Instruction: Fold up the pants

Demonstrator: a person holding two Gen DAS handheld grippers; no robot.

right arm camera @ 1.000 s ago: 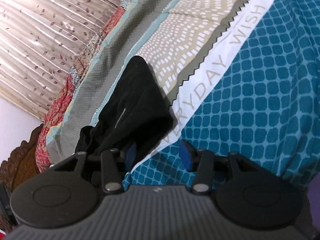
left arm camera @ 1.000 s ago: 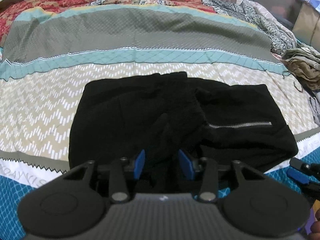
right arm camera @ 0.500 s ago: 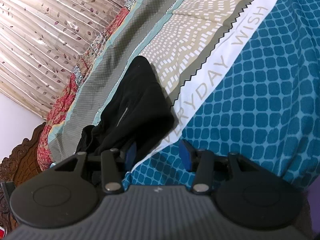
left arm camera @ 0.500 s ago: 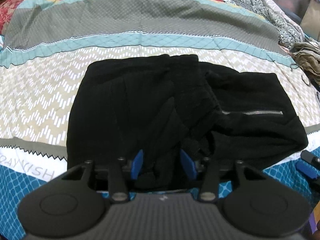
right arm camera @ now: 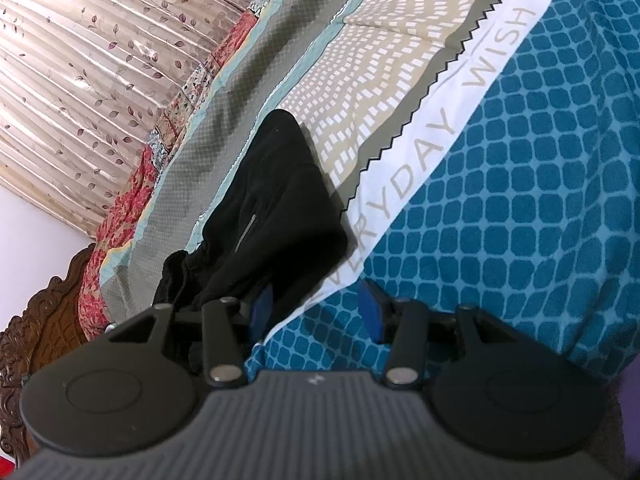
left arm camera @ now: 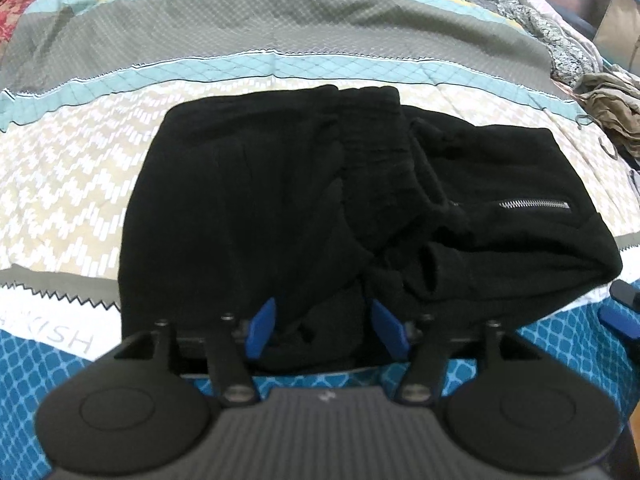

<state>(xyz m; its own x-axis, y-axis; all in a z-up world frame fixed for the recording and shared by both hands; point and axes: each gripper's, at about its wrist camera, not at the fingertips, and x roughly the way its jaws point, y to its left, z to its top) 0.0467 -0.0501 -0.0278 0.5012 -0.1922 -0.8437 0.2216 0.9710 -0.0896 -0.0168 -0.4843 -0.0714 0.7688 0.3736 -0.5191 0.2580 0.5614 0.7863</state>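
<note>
Your black pants [left arm camera: 280, 208] lie folded into a bundle on the bedspread [left arm camera: 72, 168], resting mostly on its beige chevron band, with the near edge of the bundle reaching over the white lettered strip toward the blue tiled part closest to you. A silver zipper [left arm camera: 534, 204] shows on the right half of the pants, and the gathered waistband ridge runs up the middle of the bundle toward the teal stripe. Your left gripper [left arm camera: 322, 332] sits at the near edge of the pants, pointing steeply down at them; its jaws are opening, a fold of black cloth lies between the blue fingers [left arm camera: 262, 330], and the pads do not appear to press on it. Your right gripper [right arm camera: 316, 316] hangs at the right-hand corner of the pants, over the border where the white strip meets the blue tiles; its jaws stand apart, only bedspread shows in the gap, and its left finger is just beside the black fabric [right arm camera: 280, 200], though you cannot tell from this view whether it touches. Well beyond the pants, a crumpled olive garment [left arm camera: 612, 104] lies at the right end of the bedspread, and a pleated leaf-print curtain [right arm camera: 80, 60] hangs behind the far side of the bed.
</note>
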